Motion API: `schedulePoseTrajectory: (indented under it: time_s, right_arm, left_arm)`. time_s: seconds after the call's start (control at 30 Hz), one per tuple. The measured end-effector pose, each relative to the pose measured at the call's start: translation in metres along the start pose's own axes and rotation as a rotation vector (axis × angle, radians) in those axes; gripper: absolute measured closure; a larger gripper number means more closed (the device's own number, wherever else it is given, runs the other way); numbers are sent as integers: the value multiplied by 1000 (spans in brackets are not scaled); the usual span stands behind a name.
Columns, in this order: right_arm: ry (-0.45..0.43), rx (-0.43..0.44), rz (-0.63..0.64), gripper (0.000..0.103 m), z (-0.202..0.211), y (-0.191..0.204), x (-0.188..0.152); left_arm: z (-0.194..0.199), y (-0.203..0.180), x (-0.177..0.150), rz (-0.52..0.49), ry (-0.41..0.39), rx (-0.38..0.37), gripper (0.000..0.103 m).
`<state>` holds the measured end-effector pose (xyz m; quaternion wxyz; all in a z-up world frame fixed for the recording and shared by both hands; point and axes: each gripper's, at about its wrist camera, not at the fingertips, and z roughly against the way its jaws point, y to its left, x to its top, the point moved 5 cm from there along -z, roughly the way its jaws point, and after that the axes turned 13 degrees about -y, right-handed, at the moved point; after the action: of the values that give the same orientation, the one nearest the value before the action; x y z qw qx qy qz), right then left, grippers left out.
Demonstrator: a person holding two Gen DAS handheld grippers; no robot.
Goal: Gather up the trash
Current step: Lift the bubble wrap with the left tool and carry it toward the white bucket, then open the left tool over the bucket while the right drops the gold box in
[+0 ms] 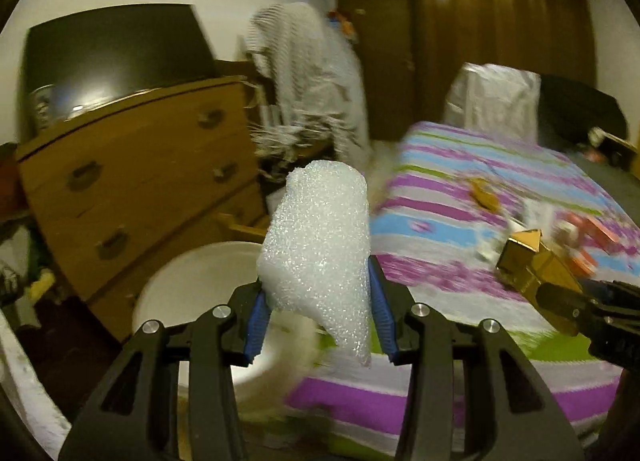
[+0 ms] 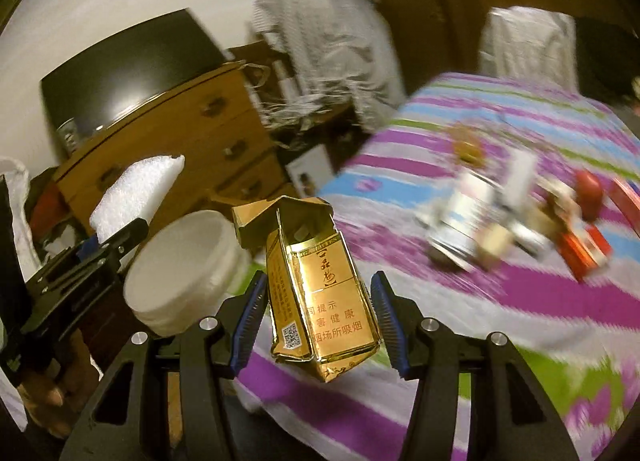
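My left gripper [image 1: 318,289] is shut on a white foam sheet [image 1: 320,245], which stands up between the blue pads. Below and to its left is a white bucket [image 1: 192,285], beside the bed. My right gripper [image 2: 319,281] is shut on an open gold cigarette box [image 2: 320,293], held above the edge of the striped bedcover [image 2: 460,301]. The left wrist view catches the gold box [image 1: 528,265] at the right. In the right wrist view, the foam [image 2: 136,193] and the bucket [image 2: 188,265] sit at the left. Several more bits of trash [image 2: 480,221] lie blurred on the bed.
A wooden chest of drawers [image 1: 140,189] with a dark screen [image 1: 116,57] on top stands behind the bucket. A cloth-draped chair [image 1: 308,77], a dark wardrobe [image 1: 496,29] and a white bag [image 1: 492,97] are at the back. A hand [image 2: 44,401] grips the left tool.
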<state>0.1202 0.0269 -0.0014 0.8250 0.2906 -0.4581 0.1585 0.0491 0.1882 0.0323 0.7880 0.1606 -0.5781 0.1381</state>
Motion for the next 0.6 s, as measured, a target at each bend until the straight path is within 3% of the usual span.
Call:
schedulePoseTrajectory:
  time_s: [0.27, 0.43, 0.6]
  right_arm:
    - [95, 118, 47, 48, -84, 93, 34]
    - [161, 147, 77, 48, -137, 142, 42]
    - [207, 149, 89, 48, -179, 164, 40]
  left_arm:
    - [-29, 89, 4, 44, 41, 148, 60]
    - [-52, 118, 0, 31, 79, 202, 60]
    - [-72, 139, -11, 19, 117, 240, 60]
